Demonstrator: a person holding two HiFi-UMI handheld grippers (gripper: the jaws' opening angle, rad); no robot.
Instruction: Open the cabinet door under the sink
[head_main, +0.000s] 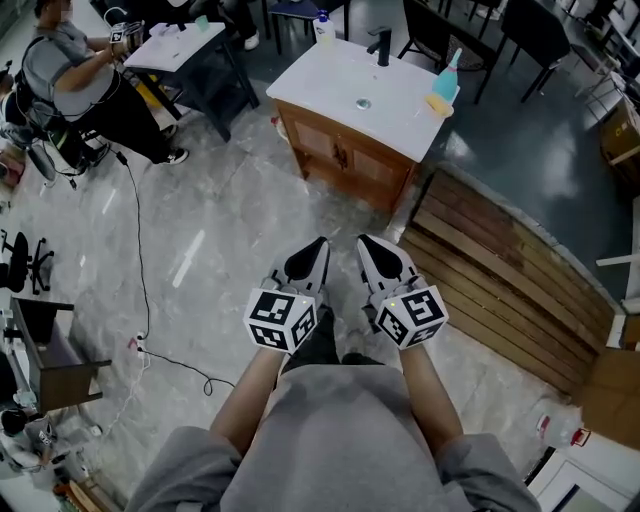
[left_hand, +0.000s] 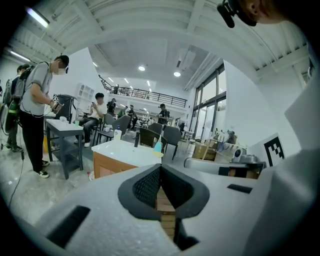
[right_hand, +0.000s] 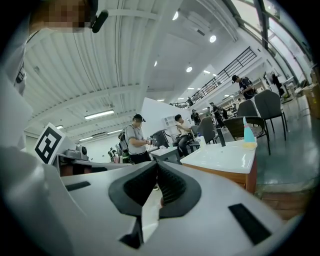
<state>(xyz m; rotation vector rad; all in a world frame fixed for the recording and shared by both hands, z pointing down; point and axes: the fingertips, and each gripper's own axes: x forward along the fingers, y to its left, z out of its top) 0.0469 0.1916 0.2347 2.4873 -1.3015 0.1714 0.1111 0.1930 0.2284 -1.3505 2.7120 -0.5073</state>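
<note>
The sink cabinet (head_main: 345, 160) is brown wood with a white basin top (head_main: 350, 85) and a black faucet (head_main: 381, 45). It stands well ahead of me on the marble floor, and both its front doors look closed. My left gripper (head_main: 319, 245) and right gripper (head_main: 366, 243) are held side by side close to my body, far short of the cabinet. Each has its jaws pressed together with nothing between them. The cabinet (left_hand: 112, 164) shows beyond the closed left gripper (left_hand: 160, 168), and to the right of the closed right gripper (right_hand: 156, 166) as a white-topped cabinet (right_hand: 227, 159).
A slatted wooden pallet (head_main: 500, 265) lies on the floor right of the cabinet. A white bottle (head_main: 323, 25) and a blue bottle (head_main: 448, 80) stand on the sink top. A person (head_main: 70, 75) stands by a white table (head_main: 185, 45) at the far left. A black cable (head_main: 140, 290) crosses the floor.
</note>
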